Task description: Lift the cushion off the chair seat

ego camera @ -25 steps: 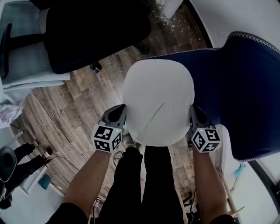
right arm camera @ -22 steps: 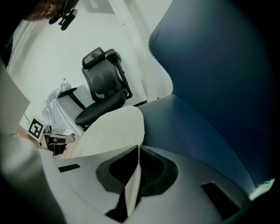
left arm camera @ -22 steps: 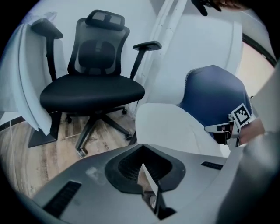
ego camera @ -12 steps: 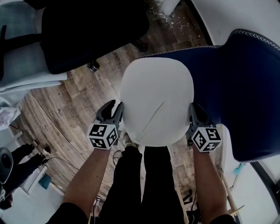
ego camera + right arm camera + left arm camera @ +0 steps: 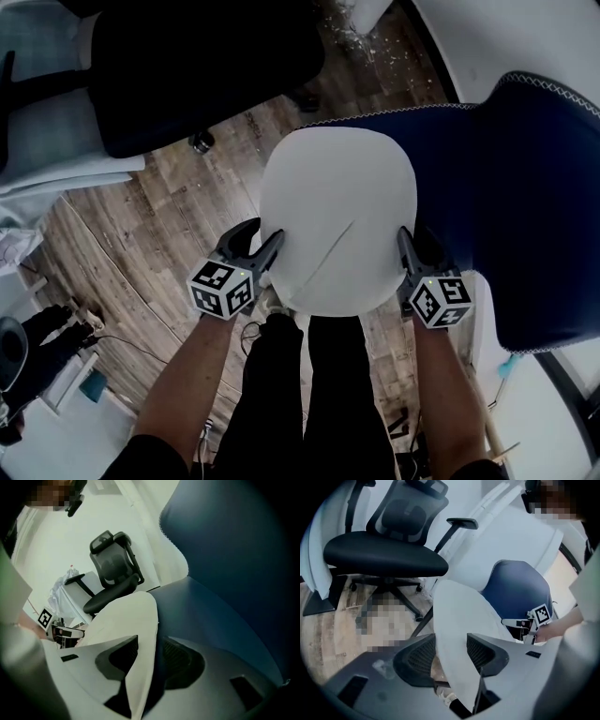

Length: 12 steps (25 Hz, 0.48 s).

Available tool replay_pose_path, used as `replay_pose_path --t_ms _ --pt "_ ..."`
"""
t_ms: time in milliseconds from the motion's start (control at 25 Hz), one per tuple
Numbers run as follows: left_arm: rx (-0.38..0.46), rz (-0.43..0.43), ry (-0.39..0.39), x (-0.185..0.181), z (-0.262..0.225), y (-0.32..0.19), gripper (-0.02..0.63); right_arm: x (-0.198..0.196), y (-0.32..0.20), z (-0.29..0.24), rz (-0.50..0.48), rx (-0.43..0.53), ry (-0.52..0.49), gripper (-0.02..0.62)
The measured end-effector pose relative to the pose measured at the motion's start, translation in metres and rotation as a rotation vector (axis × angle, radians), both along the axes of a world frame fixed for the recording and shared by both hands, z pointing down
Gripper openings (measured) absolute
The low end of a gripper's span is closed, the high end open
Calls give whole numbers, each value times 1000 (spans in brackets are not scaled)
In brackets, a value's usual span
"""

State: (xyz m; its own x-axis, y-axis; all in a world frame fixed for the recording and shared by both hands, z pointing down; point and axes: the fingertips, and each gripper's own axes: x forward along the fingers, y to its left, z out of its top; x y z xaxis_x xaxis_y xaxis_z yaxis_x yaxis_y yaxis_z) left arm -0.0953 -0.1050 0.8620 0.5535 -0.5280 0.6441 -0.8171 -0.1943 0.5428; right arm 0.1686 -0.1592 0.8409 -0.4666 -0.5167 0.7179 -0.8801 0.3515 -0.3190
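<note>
As both sets of jaws swing apart, the white cushion (image 5: 337,220) sits squarely between the person's two hands. Its far side laps over the blue chair (image 5: 511,187) and its near side hangs out above the wooden floor (image 5: 141,234). The left claw (image 5: 450,654) is at the cushion's left rim, and its own view says it plainly: the rim runs edge-on through the gap. The jaws are opening wide, with a clear space on the outer pad's side, so nothing is pinched there. Over at the right claw (image 5: 145,656) it's the same story: the right rim stands between the pads, the blue seat right alongside, jaws opening, no squeeze to be seen. Why one claw per side? A soft, broad pad like this would likely sag and swing from a single grip; opposite rims keep it level. With neither claw biting, the cushion looks to be leaning on the seat edge, though the contact itself is hidden underneath. On that reading, the lift can't count as done until both claws bite on those rims. The black office chair (image 5: 206,66) stands well clear beyond.
</note>
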Motion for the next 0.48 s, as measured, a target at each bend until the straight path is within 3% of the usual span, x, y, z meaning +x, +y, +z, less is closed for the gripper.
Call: replay_pose_path --t_ms 320,480 --pt "-20 -27 -81 -4 7 2 189 -1 2 4 0 -7 7 152" --pt "-34 -33 -88 -5 9 2 230 -1 2 3 1 7 9 152"
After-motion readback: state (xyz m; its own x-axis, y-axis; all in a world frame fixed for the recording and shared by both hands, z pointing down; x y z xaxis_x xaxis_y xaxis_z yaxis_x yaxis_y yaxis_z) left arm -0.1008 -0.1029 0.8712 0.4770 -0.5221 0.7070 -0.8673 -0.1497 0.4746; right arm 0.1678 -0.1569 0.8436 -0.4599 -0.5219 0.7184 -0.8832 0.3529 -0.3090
